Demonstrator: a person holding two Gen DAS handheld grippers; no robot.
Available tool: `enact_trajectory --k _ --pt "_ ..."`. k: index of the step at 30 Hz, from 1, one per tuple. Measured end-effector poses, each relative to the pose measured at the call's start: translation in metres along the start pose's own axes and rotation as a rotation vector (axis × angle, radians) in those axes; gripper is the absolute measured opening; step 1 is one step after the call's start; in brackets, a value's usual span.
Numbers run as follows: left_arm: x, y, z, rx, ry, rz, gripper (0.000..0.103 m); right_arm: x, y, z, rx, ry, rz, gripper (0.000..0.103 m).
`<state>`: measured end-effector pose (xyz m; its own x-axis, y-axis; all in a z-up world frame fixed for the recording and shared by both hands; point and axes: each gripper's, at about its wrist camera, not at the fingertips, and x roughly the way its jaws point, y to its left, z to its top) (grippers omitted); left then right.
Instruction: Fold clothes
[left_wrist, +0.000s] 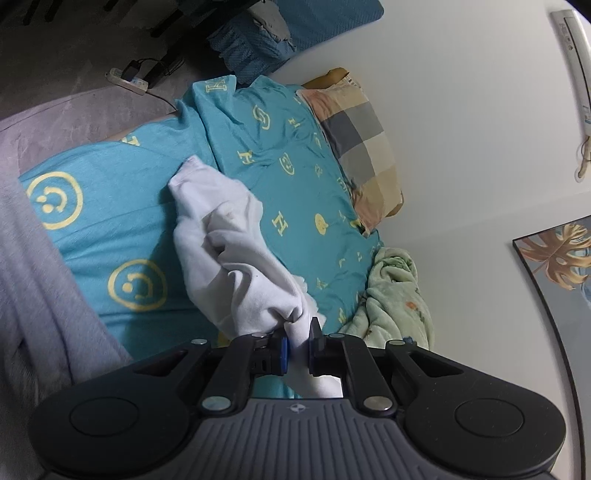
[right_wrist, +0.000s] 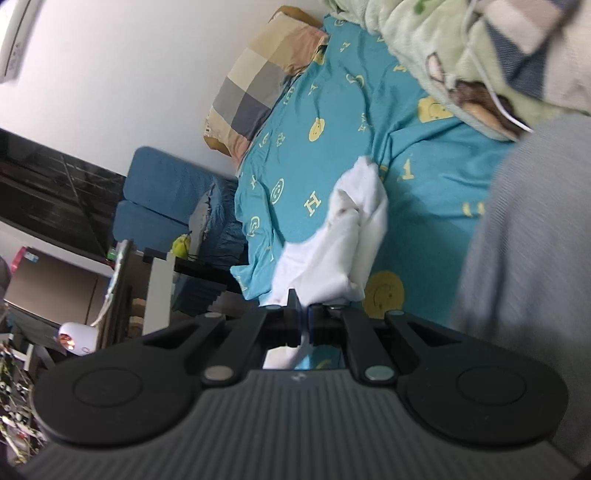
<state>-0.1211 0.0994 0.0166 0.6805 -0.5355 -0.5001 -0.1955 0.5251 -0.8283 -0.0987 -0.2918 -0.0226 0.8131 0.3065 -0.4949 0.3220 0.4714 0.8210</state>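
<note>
White cloth (left_wrist: 229, 254) is held bunched and crumpled above the teal bed (left_wrist: 103, 206), strung between both grippers. From the left gripper (left_wrist: 298, 341) it runs forward and leftward; from the right gripper (right_wrist: 302, 317) it runs forward and rightward. Fingers (left_wrist: 280, 350) on the left are pinched on a thick wad; the right fingers (right_wrist: 293, 306) are pressed nearly together on a thin edge. Neither hand is seen to be nearer.

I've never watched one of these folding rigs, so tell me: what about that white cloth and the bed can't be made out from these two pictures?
- White garment: its type is unclear in both views, since it hangs bunched from the left gripper and right gripper.
- Cloth edges inside the grips: hidden by the black fingers, both views.
- Bed: right wrist view is motion-blurred, and a grey sleeve covers its right side.
</note>
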Motion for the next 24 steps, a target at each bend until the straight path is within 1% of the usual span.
enact_trajectory --k 2,4,8,12,16,18,22,24 --pt "-0.002 -0.008 -0.001 0.009 0.0 0.008 0.01 -0.003 0.002 0.001 0.013 -0.01 -0.001 0.007" --pt "0.005 -0.016 0.005 0.01 -0.001 0.012 0.01 0.004 0.004 0.007 0.034 -0.018 -0.006 0.007" --pt "0.053 -0.022 0.034 -0.006 0.01 0.034 0.01 0.037 0.01 0.028 0.076 -0.006 -0.024 0.007" --pt "0.104 -0.028 0.066 -0.022 0.023 0.059 0.011 0.083 0.014 0.057 0.108 0.001 -0.039 0.007" --pt "0.155 -0.034 0.098 -0.037 0.035 0.084 0.011 0.138 0.012 0.085 0.129 0.011 -0.1 0.007" --pt "0.185 -0.03 0.114 -0.038 0.048 0.1 0.011 0.165 0.008 0.097 0.136 0.018 -0.138 0.007" --pt "0.245 -0.01 0.139 0.01 0.089 0.135 0.013 0.218 -0.009 0.112 0.12 0.043 -0.203 0.007" --pt "0.269 0.001 0.145 0.045 0.108 0.151 0.013 0.242 -0.02 0.116 0.082 0.057 -0.22 0.007"
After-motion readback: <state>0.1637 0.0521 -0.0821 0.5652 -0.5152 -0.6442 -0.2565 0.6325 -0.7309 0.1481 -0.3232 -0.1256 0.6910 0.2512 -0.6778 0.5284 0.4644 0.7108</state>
